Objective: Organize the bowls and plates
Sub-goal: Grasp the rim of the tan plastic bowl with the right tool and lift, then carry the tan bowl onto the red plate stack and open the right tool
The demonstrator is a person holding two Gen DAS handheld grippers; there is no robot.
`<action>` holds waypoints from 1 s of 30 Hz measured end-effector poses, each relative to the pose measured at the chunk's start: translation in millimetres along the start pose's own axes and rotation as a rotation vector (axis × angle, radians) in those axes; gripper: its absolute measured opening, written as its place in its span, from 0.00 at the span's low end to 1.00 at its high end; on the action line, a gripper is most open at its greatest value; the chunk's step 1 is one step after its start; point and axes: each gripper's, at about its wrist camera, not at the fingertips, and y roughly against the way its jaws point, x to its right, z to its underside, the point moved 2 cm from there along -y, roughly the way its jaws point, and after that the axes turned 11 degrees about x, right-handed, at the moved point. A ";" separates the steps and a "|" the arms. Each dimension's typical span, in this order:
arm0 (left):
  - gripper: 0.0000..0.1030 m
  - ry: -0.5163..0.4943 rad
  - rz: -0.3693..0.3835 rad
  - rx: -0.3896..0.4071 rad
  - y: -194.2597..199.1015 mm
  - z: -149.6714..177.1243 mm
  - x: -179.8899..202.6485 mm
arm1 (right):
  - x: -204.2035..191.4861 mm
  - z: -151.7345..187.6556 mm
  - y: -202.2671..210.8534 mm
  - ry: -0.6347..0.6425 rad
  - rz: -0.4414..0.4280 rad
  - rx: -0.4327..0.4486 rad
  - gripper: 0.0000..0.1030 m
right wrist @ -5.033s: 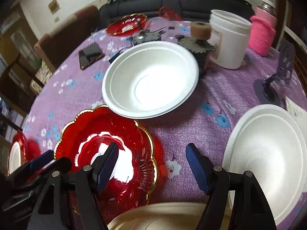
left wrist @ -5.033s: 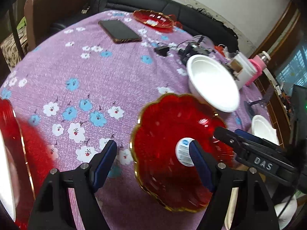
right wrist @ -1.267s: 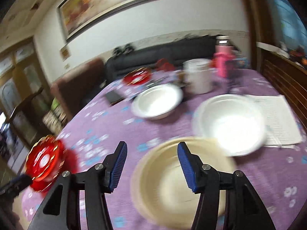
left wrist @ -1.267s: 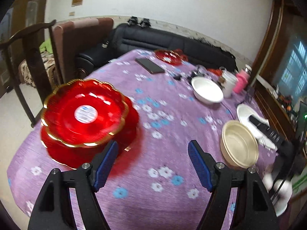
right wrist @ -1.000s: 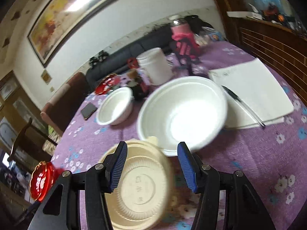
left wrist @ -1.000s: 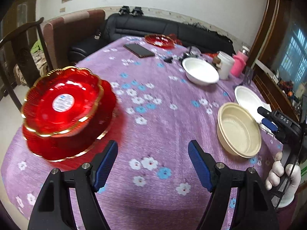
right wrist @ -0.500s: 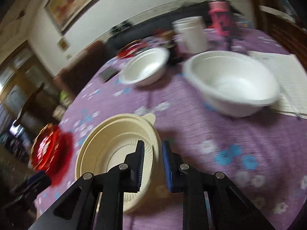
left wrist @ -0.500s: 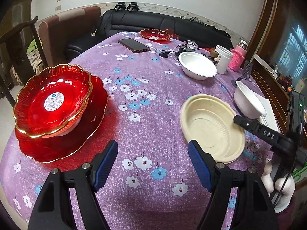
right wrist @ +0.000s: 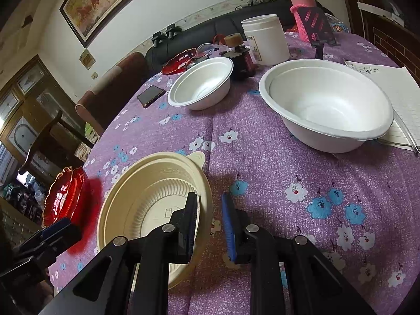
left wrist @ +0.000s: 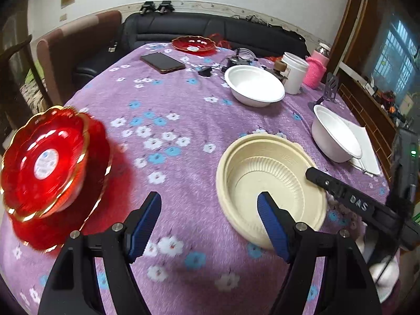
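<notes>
Purple floral tablecloth point(left wrist: 183, 99), cream bowl point(right wrist: 147, 204) near front edge. R gripper point(right wrist: 208, 225) just closed, pinching bowl rim. L gripper point(left wrist: 210, 223) wide open, empty. Red plates point(left wrist: 44, 162) stacked at left.

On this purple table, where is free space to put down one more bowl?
Bare cloth lies between the red plates, the cream bowl and the phone. It is crowded at the far right, around the two white bowls, the white jar and the paper.
</notes>
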 end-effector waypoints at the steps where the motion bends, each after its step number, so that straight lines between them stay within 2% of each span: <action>1: 0.73 -0.011 -0.008 0.000 -5.9 -1.2 3.1 | -0.5 0.4 0.9 0.000 0.002 -0.001 0.20; 9: 0.72 0.000 -0.001 -0.096 -58.2 -0.5 12.9 | -7.8 4.8 -5.7 0.028 0.001 -0.025 0.20; 12: 0.57 -0.038 0.012 -0.116 -70.3 3.1 23.1 | -13.5 9.3 -9.3 0.050 0.003 -0.036 0.21; 13: 0.42 -0.044 0.023 -0.130 -74.2 4.4 26.0 | -15.8 10.6 -10.2 0.062 0.007 -0.036 0.21; 14: 0.34 -0.051 0.018 -0.146 -78.4 6.2 28.2 | -17.1 11.6 -10.5 0.068 0.008 -0.036 0.21; 17: 0.25 -0.046 -0.010 -0.131 -79.0 7.5 26.9 | -17.2 12.6 -9.8 0.087 0.034 -0.026 0.24; 21: 0.23 -0.011 -0.021 -0.129 -75.1 6.5 21.4 | -17.8 11.2 -7.2 0.081 0.019 -0.017 0.22; 30: 0.23 -0.007 -0.026 -0.027 -35.1 1.9 16.0 | -34.2 5.9 14.8 0.048 -0.043 0.062 0.22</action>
